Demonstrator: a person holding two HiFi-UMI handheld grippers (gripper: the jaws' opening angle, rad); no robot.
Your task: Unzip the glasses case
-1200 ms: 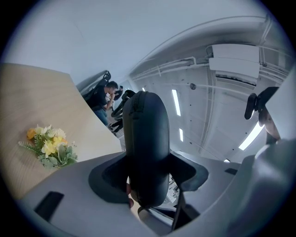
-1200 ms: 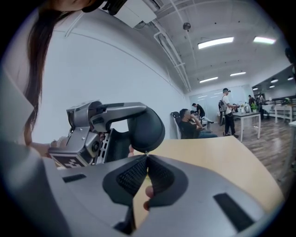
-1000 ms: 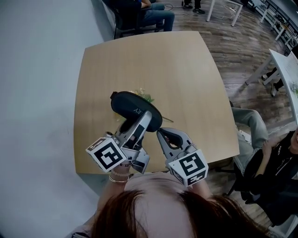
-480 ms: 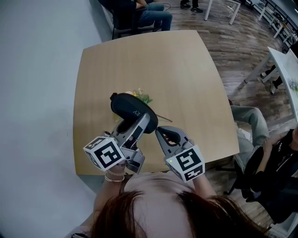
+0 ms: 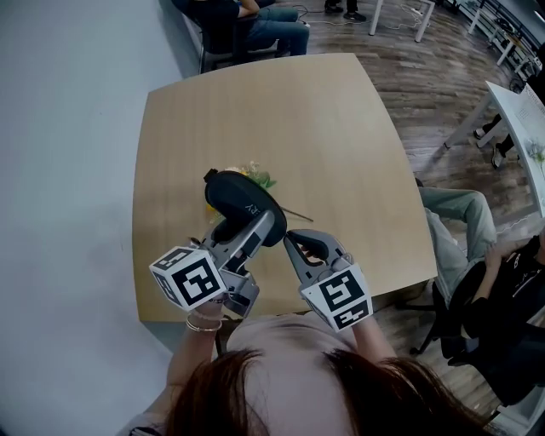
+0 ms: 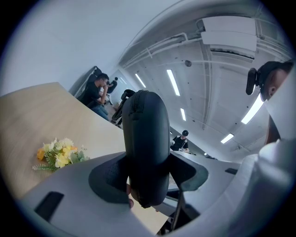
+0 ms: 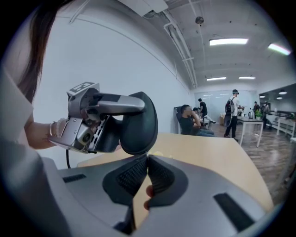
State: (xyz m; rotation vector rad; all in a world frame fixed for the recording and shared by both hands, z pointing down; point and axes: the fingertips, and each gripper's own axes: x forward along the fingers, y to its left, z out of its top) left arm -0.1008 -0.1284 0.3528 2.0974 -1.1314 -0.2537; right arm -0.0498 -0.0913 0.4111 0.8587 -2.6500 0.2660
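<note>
Both grippers engaged: left gripper clamped across glasses case, long axis running beyond its fingertips; right gripper closed tip-to-tip just under the near end.

Head view overhead; both gripper views close on case.

A small bunch of yellow and white flowers lies on a light wooden table beside a pale wall, with one seated person at its far edge and another to its right, over plank flooring.
</note>
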